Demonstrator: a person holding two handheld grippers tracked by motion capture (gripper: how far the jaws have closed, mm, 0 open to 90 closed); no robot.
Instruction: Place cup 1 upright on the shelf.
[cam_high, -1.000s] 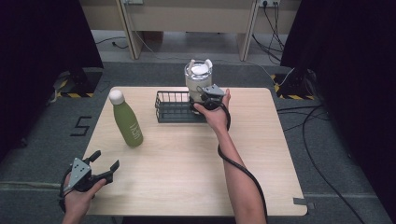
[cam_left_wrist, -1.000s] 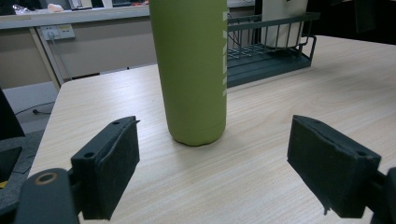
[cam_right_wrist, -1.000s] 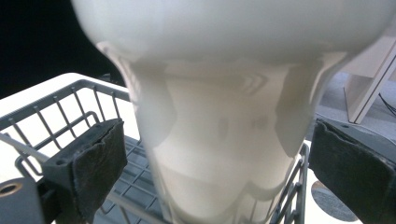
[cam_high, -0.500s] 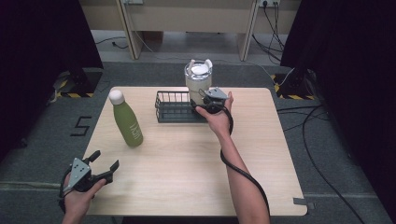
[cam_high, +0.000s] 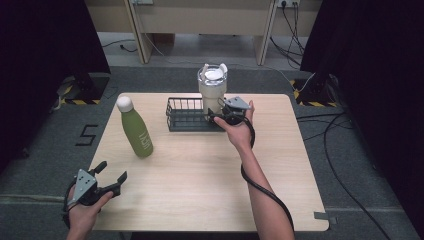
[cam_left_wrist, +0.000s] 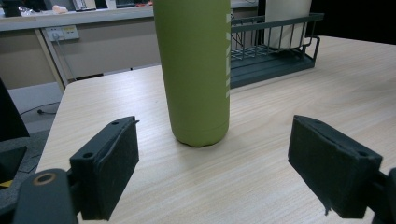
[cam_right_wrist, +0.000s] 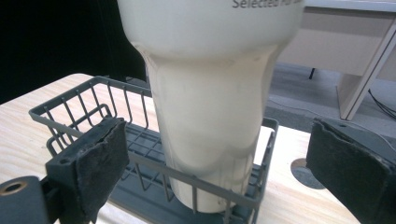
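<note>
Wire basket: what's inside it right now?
A cream tumbler stands upright at the right end of the basket; the other bars look bare. The basket floor under the tumbler is covered.

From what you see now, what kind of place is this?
Probably a lab or recording studio, not a home: black curtains hang on both sides, cables trail over grey carpet, and yellow-black hazard tape marks the floor by the table.
</note>
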